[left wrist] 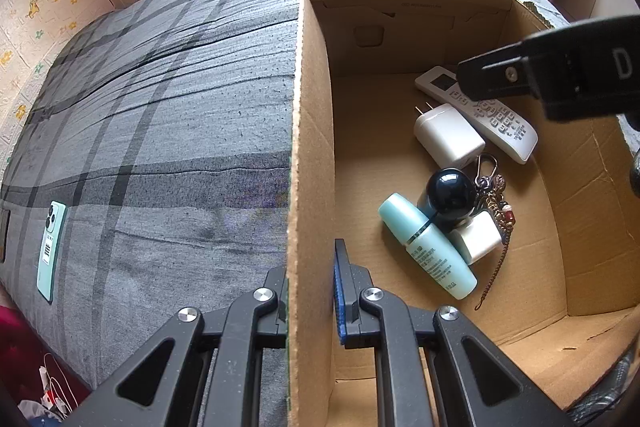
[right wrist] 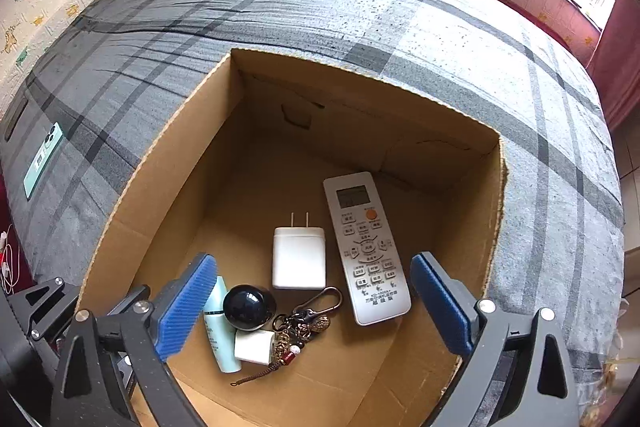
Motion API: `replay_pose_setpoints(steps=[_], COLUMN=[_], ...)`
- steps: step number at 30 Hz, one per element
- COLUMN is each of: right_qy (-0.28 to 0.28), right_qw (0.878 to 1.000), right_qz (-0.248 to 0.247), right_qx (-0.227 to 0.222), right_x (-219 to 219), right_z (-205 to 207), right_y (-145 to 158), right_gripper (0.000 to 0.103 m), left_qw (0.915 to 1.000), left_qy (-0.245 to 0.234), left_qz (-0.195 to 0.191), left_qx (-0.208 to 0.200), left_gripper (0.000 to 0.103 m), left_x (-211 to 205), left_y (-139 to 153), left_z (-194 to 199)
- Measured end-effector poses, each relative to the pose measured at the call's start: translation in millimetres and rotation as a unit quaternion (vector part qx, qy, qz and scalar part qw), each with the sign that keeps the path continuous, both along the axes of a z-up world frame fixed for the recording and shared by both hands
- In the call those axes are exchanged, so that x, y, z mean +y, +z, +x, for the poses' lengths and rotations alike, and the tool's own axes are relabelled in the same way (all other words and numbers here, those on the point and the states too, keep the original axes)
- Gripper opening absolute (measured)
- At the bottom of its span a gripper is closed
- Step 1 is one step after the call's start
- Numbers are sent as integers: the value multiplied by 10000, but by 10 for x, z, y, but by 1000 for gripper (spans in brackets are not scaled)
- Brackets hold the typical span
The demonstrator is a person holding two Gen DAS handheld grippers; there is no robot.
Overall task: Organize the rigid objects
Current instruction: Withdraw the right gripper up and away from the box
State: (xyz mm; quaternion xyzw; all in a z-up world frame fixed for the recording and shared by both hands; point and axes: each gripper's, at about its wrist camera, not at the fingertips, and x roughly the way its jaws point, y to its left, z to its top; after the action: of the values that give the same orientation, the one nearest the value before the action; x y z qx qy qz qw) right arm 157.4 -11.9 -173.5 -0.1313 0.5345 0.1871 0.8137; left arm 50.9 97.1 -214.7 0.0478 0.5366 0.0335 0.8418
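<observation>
An open cardboard box (left wrist: 310,147) stands on a grey plaid bed. My left gripper (left wrist: 310,291) is shut on the box's left wall, one finger outside and the blue pad inside. On the box floor lie a white remote (right wrist: 366,247), a white plug charger (right wrist: 299,259), a dark ball-topped item (right wrist: 248,307), a teal bottle (right wrist: 218,331), a small white cube (right wrist: 254,347) and a keychain (right wrist: 308,323). My right gripper (right wrist: 312,267) hangs open above them with nothing between its blue pads (right wrist: 186,303); the left wrist view shows one of its fingers (left wrist: 492,75) over the remote (left wrist: 504,127).
A mint-green phone (left wrist: 50,251) lies face down on the bedspread (left wrist: 160,107) far left of the box, also in the right wrist view as the phone (right wrist: 42,159). Patterned walls and a window edge the bed. Cables lie on the floor at lower left.
</observation>
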Motion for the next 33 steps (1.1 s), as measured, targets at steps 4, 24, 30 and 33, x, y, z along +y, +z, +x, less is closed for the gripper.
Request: replay_pose_setpoints(steps=[4,24,30,33], right_qy=[-131,-1250,-1490,-1530], right_qw=[9999,9913,9875,9867], right_qz=[41,214,326,318], right_qx=[-54,-342,-407,-443], right_x=[-112,-923,-1032,-1059], right_z=[-56,-793,-1084,-1148], right_y=[130,614,643,657], right_gripper=[103,103,103,103], left_qw=[10000,9999,9998,9998], left_qy=[-6,-39,-38,-46], left_qz=[26,160,185,203], left_qx=[0,-6,-26,-26], left_gripper=[13,13,13,13], left_x=[-4,-51,-55,-60], left_y=[0,16,13,16], left_z=[-3,-18,-22,-22])
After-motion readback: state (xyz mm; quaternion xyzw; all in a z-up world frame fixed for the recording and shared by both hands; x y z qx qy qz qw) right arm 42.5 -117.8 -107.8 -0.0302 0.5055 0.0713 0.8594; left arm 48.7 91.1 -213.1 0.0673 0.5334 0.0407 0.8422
